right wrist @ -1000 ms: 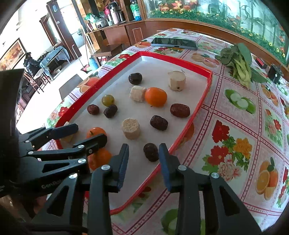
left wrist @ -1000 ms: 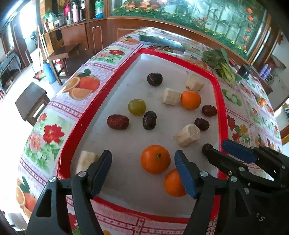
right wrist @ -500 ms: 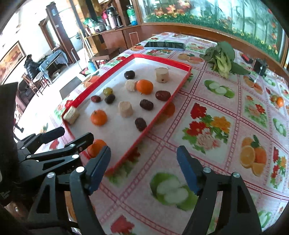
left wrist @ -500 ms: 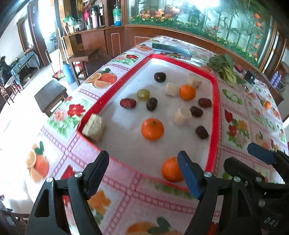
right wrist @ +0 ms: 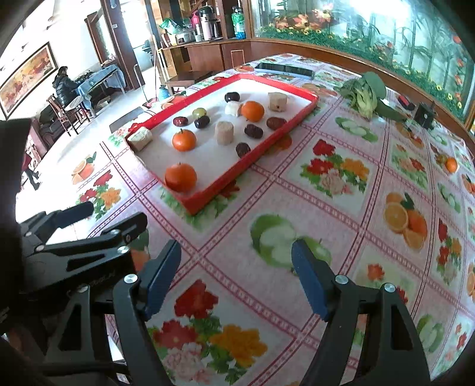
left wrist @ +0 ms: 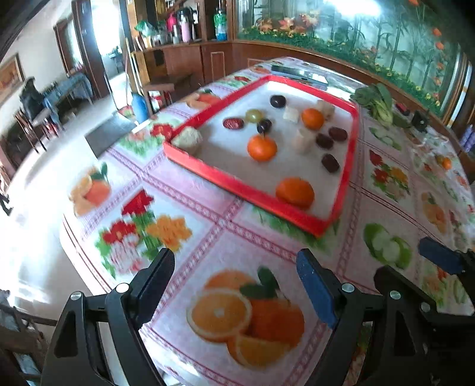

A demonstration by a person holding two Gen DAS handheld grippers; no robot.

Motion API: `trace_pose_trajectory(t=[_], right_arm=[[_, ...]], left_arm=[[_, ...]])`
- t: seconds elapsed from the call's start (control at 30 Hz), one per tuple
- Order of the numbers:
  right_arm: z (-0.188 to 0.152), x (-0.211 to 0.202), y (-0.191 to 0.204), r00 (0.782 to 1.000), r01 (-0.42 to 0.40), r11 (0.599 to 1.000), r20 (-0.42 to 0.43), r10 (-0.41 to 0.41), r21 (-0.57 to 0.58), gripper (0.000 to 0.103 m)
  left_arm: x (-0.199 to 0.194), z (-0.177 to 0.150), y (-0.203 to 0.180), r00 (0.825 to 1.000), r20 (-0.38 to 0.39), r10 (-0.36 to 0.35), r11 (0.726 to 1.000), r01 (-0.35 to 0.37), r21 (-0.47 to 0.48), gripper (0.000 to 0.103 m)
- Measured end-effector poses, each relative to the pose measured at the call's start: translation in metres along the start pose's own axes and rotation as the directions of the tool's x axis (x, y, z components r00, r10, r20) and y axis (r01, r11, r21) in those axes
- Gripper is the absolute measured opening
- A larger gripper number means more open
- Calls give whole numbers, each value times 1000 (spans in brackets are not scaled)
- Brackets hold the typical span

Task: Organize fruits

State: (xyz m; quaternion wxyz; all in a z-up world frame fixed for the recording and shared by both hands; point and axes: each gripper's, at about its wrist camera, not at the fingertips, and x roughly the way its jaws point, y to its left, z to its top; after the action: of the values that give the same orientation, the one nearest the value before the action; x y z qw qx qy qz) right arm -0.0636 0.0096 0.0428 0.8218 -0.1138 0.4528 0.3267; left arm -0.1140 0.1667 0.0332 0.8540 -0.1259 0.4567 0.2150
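Left gripper (left wrist: 236,280): nearest the lens in its own view, jaws spread wide, nothing between them; hangs above the tablecloth, short of the tray.
Right gripper (right wrist: 236,265): jaws likewise wide apart and empty, over the cloth just beside the left one, which shows at the lower left of the right view.
Tablecloth (right wrist: 341,213): glossy, pink-red grid with printed flowers, orange slices and green apple halves; covers the whole table.
Tray (right wrist: 219,187): red rim, white floor, lies flat on the cloth past both grippers, well apart from them; holds all the fruit.
Oranges: 3 – near corner (right wrist: 180,177), middle (right wrist: 184,140), far (right wrist: 252,111).
Pale cut chunks: 4 – left near corner (right wrist: 141,138), centre (right wrist: 224,132), two further back (right wrist: 233,108) (right wrist: 277,101).
Dark red-brown dates: 4 counted (right wrist: 242,149) (right wrist: 253,131) (right wrist: 276,123) (right wrist: 180,121); two darker round fruits (right wrist: 202,122) (right wrist: 232,96).
Green grape (right wrist: 199,112): 1.
Leafy greens (right wrist: 363,92): 1 bunch on the cloth, right of the tray's far end.
Dark flat object (right wrist: 283,69): lies beyond the tray; kind cannot be told.
Room: wooden cabinets with flasks (right wrist: 204,23) at the back, glass wall with plants (right wrist: 371,32) along the far side, seated person (right wrist: 63,84) at a distant table, framed painting (right wrist: 26,74) on the left wall.
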Motion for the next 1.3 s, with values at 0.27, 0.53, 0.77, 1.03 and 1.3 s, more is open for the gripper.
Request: trace_pose_trajectory(t=[0.27,0.53,0.77,1.03,1.3], right_arm=[[-13,-6,3,999,37,999,-1,-37,-7,78],[-15,-4,3,998,66,998,-2,-66,-14,79],[-15,-2,9,997,76,997,-6,-76,-34,79],[-16,0,9,997,82,996,-13,-82,-32,79],[-16,3,10,996,81,996,-23,-81,-38,79]], left_arm=[[-14,-16,4,1000,26,9,1000,-10,24,84],[-23,-14,7,995,59,76,997,-74,-29,84],[-19,-14,10,992,39,117,992,-116,-43,84],[-18,-14,15,994,39,103,993,-100,-69,84],[-19,-16,5,993,64,96,995,-95,-18,84]])
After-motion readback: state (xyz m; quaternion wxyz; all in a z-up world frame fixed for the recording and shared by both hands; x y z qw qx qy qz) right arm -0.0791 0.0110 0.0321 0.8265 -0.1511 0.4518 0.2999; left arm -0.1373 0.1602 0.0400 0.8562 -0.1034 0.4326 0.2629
